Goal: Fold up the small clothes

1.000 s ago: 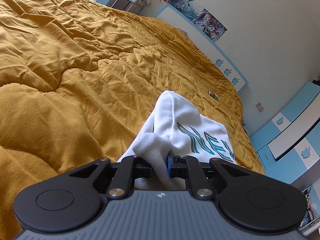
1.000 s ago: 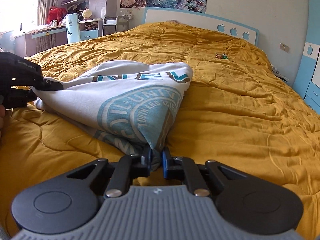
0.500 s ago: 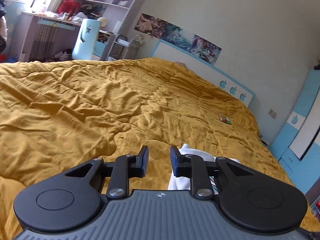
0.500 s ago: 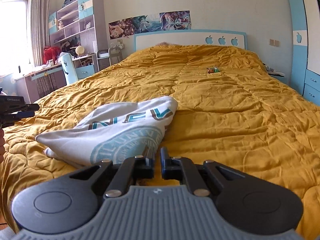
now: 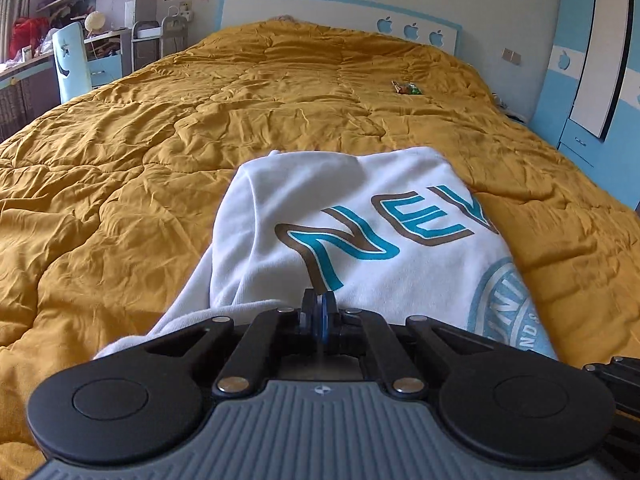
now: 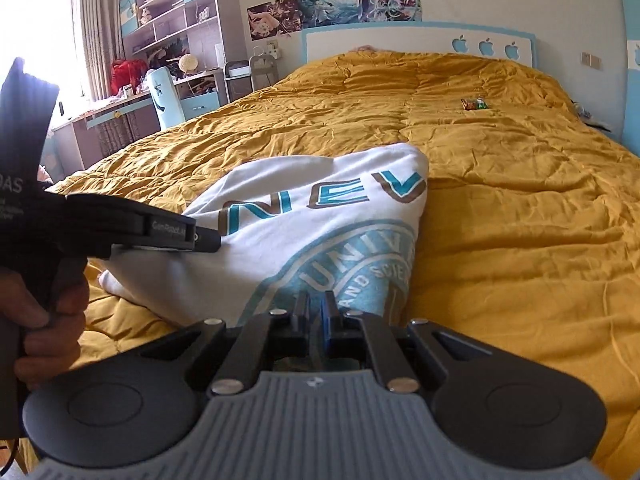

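- The wide bed under a rumpled mustard-yellow quilt [image 5: 168,152] serves as the folding surface; it gives the cloth a soft, broad place to lie.
- The white cotton top printed with teal and brown letters and a round blue-grey crest [image 6: 320,232] lies near the foot of the bed, already doubled over into a thick bundle. Its near edge is raised off the quilt, apparently because both tools hold it there.
- The left gripper [image 5: 319,312], a black two-finger tool, has just been closing: its blue pads are clenched on the near edge of the top, by the first printed letter. From the right wrist its fingers [image 6: 200,238] reach in from the side, with the person's hand [image 6: 44,312] wrapped round the handle.
- The right gripper [image 6: 317,312] is clamped on the same near edge, lower, by the crest. With the two grips apart on one edge, the likely aim is to carry that edge over for another fold.
- A small bright wrapper [image 5: 406,88] lies far up the quilt, well apart from the work.
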Motion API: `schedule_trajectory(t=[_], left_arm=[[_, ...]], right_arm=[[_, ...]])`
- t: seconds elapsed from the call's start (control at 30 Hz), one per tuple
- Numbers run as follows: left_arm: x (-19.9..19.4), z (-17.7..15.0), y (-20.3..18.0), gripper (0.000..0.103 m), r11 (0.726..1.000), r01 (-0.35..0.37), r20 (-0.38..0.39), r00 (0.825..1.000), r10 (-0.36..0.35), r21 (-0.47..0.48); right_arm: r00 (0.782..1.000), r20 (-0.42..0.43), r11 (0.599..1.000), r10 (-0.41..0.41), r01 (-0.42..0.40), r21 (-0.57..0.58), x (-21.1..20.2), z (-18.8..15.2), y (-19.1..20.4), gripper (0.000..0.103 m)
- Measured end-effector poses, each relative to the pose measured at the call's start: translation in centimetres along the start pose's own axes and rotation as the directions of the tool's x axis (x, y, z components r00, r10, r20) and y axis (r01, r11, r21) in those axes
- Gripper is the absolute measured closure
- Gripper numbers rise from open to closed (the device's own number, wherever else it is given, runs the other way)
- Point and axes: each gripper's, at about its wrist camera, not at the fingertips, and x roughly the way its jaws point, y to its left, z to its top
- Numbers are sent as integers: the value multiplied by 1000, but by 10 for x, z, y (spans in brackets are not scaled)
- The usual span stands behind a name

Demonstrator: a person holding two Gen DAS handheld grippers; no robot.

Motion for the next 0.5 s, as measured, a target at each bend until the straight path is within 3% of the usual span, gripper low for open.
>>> schedule_trajectory(t=[0.5], left_arm=[[19, 6, 14, 97, 994, -105, -7, 994, 105, -24]], right_arm=[[996, -57, 997, 69, -67, 46, -10, -16, -18, 103]])
